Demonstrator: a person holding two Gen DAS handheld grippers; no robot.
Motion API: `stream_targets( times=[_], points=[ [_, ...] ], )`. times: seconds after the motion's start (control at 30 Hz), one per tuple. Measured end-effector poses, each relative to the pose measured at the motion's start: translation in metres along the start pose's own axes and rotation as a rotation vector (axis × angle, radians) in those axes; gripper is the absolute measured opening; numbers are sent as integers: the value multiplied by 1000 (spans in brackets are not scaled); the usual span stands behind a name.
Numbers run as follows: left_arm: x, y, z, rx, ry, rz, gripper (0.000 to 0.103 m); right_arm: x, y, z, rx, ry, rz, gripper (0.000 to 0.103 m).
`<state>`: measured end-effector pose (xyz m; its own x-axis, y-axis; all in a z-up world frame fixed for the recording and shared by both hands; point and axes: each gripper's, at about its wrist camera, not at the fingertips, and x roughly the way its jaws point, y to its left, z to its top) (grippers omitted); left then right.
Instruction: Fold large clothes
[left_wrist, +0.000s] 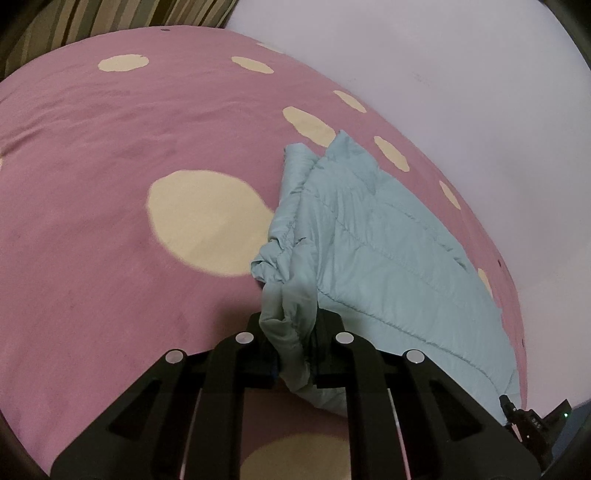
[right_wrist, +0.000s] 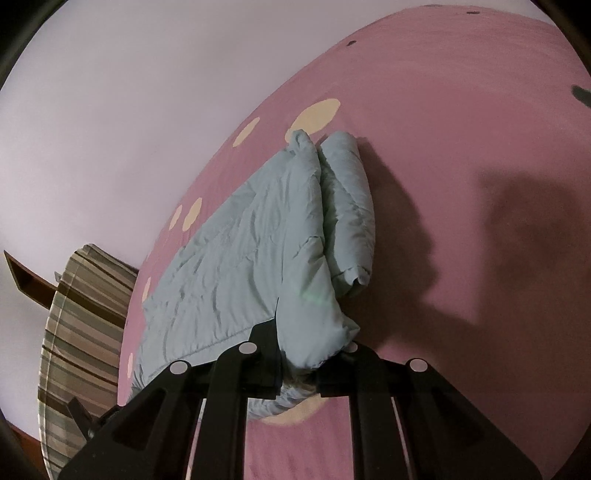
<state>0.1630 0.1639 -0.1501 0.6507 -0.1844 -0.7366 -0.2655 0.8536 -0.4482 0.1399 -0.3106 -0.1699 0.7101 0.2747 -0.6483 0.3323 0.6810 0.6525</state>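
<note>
Though jacket (left_wrist: 388, 236) in both, shadow (right_wrist: 517, 221) rightward only.

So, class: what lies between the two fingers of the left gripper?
In the left wrist view, a bunched edge of the pale blue quilted jacket sits pinched between the left gripper fingers.

Only spotting one bit of lettering here: a few tiny pale characters sitting on the black part (left_wrist: 535, 424) poking in at the bottom right corner of the left wrist view, just beside a small green light (left_wrist: 566, 415). Looking like three capitals, maybe "DAS", but lying sideways and way too small to be reading with any confidence. Not finding anything readable anywhere in the right wrist view, sorry.
</note>
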Motion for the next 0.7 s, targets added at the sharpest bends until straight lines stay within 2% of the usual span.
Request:
stream_targets(
  times=[0.2,0.4,0.7],
  points=[
    [-20,9,-18,-5,-4,7,11,-9,-7,-11,-4,16,0,12],
    [-23,12,-21,-1,-2,11,11,-14,-13,-23,-15,26,-4,12],
    [-25,11,-24,6,-7,16,11,-7,-19,-23,9,39,4,12]
  ],
)
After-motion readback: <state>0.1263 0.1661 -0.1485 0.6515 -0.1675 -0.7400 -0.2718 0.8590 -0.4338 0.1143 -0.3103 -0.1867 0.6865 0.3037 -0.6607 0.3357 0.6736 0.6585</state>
